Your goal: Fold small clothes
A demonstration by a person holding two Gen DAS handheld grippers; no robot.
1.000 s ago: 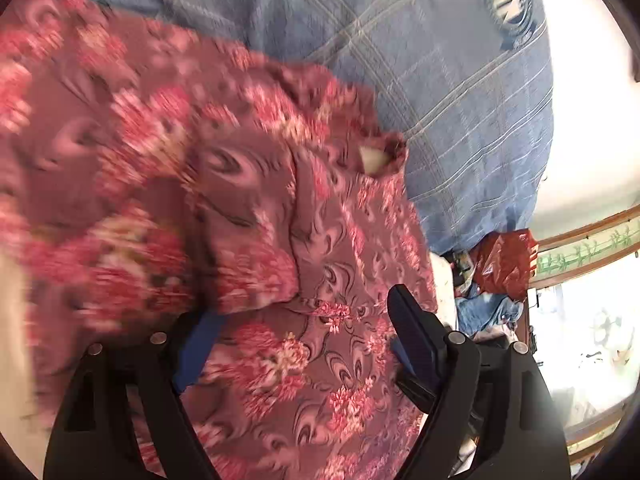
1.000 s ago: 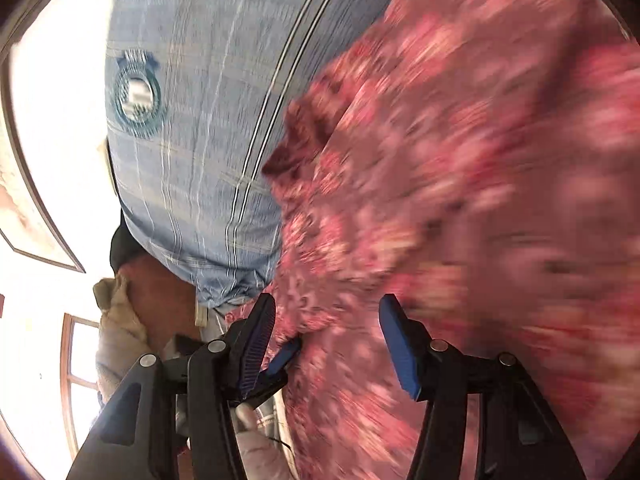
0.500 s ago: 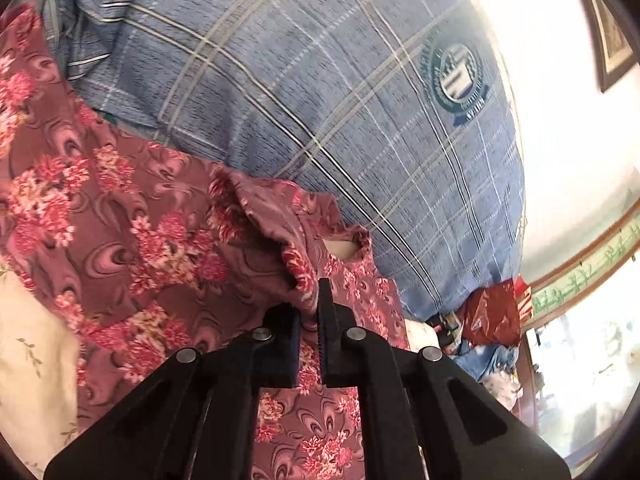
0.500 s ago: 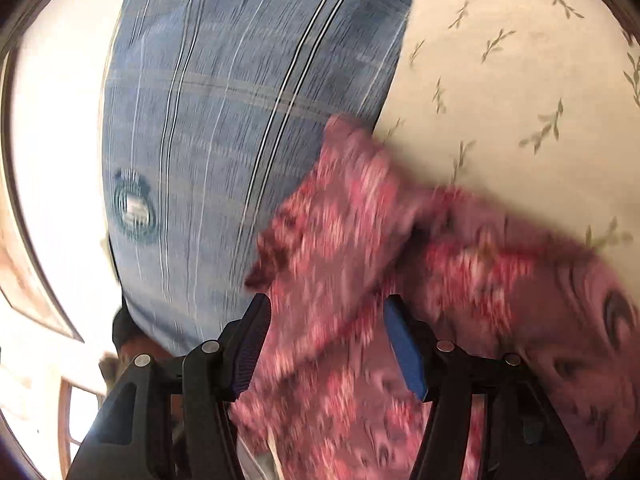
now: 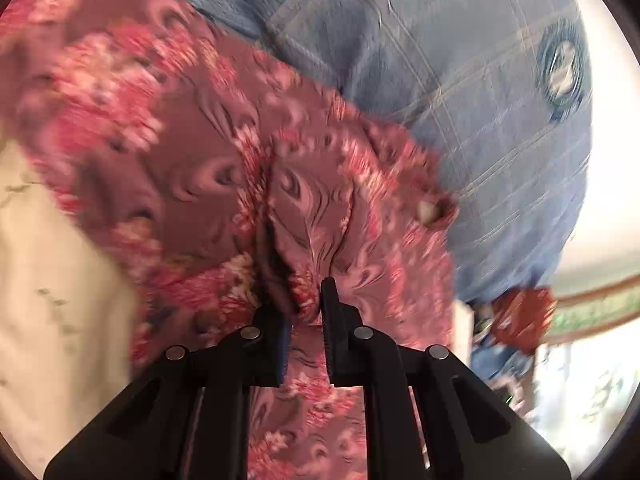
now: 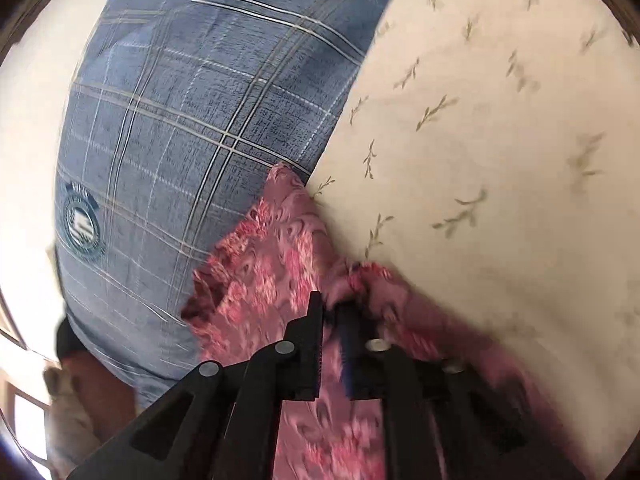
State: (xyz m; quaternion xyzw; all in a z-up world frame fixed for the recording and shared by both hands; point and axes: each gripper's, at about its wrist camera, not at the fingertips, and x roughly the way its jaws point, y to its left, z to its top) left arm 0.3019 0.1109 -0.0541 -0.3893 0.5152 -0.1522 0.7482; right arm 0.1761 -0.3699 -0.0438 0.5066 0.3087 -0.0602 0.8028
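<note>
A maroon garment with a pink and red floral print (image 5: 192,168) lies on a cream sheet with a leaf print (image 5: 48,264). My left gripper (image 5: 306,300) is shut on a bunched fold of the garment, which pulls up into creases above the fingers. In the right wrist view the same floral garment (image 6: 264,280) shows as a narrow corner against the cream sheet (image 6: 500,152). My right gripper (image 6: 330,312) is shut on the garment's edge. Both views are blurred by motion.
A large blue plaid pillow with a round crest (image 5: 460,80) lies just behind the garment; it fills the left of the right wrist view (image 6: 180,160). A red bag and heaped blue clothes (image 5: 520,320) sit at the bed's far side.
My right gripper was open around the garment edge and has shut on it. My left gripper stays shut on its fold, and the cloth has shifted and pulled taut.
</note>
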